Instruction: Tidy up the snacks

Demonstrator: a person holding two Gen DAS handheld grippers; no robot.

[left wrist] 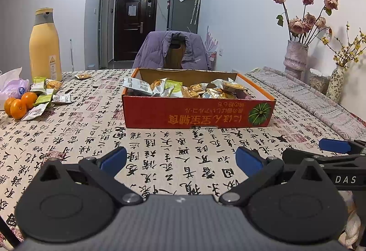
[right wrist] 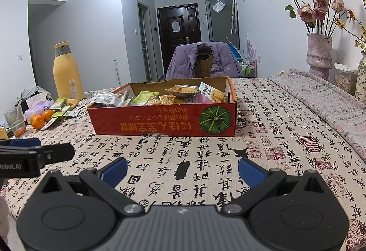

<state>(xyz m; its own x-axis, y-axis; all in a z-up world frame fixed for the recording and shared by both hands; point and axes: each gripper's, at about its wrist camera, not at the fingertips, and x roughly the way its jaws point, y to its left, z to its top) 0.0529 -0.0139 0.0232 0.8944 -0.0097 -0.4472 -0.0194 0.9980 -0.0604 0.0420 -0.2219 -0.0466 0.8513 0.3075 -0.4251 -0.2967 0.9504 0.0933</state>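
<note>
An orange cardboard box (left wrist: 196,113) with a green pumpkin print stands mid-table, holding several wrapped snack packets (left wrist: 173,88); it also shows in the right wrist view (right wrist: 160,120). More loose snack packets (left wrist: 48,93) lie at the left by the oranges, and one single packet (left wrist: 83,76) lies farther back. My left gripper (left wrist: 180,159) is open and empty, low over the tablecloth in front of the box. My right gripper (right wrist: 183,169) is open and empty, beside the left one. The right gripper's fingers (left wrist: 334,145) show at the left view's right edge.
A yellow bottle (left wrist: 44,45) stands at the back left. Oranges (left wrist: 19,105) and a tissue pack (left wrist: 12,87) lie at the left, with a glass (right wrist: 14,120) nearby. Vases of flowers (left wrist: 295,56) and a folded cloth (left wrist: 308,99) are at the right. A chair with a purple jacket (left wrist: 171,49) stands behind the table.
</note>
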